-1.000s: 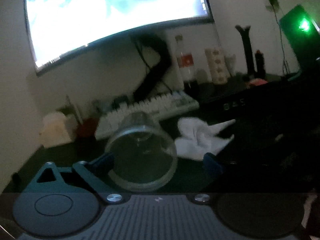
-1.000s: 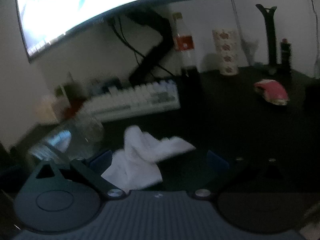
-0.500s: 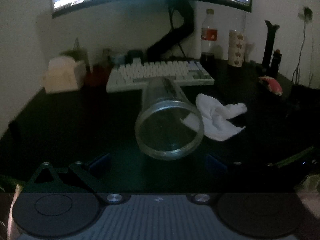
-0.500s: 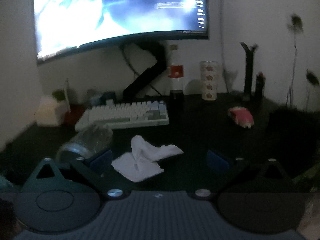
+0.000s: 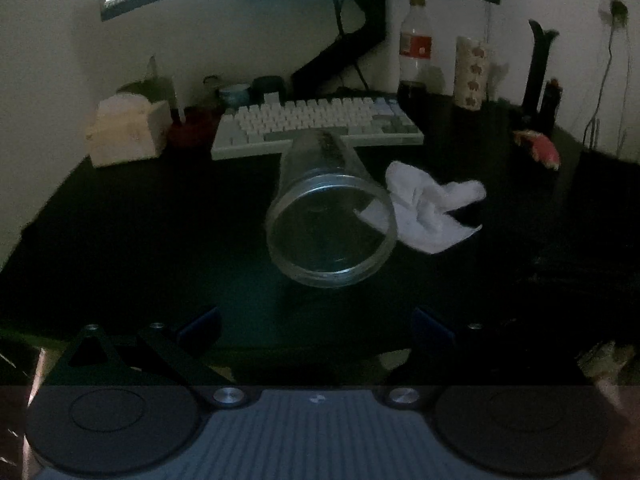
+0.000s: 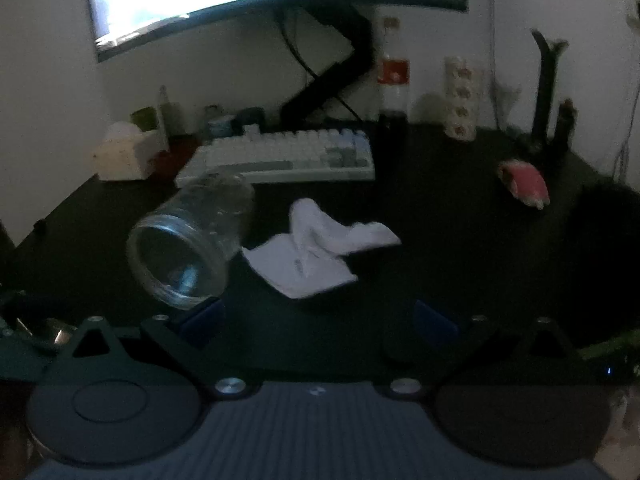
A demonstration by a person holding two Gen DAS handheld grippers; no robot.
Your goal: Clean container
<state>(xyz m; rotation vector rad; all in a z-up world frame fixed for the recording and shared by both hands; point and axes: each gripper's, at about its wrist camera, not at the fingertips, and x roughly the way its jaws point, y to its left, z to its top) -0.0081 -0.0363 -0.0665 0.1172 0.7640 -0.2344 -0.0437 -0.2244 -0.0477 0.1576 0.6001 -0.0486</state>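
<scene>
Your left gripper (image 5: 316,330) and right gripper (image 6: 318,320), both spread and empty, face the clear container (image 5: 326,216) lying on the desk (image 5: 140,220), mouth toward you, centred ahead of the left, cloth (image 6: 316,254) beside it.

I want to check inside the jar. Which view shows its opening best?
The left wrist view: the jar lies centred and sharp, mouth facing the camera. The right wrist view shows it off to the left, angled and blurred.
</scene>
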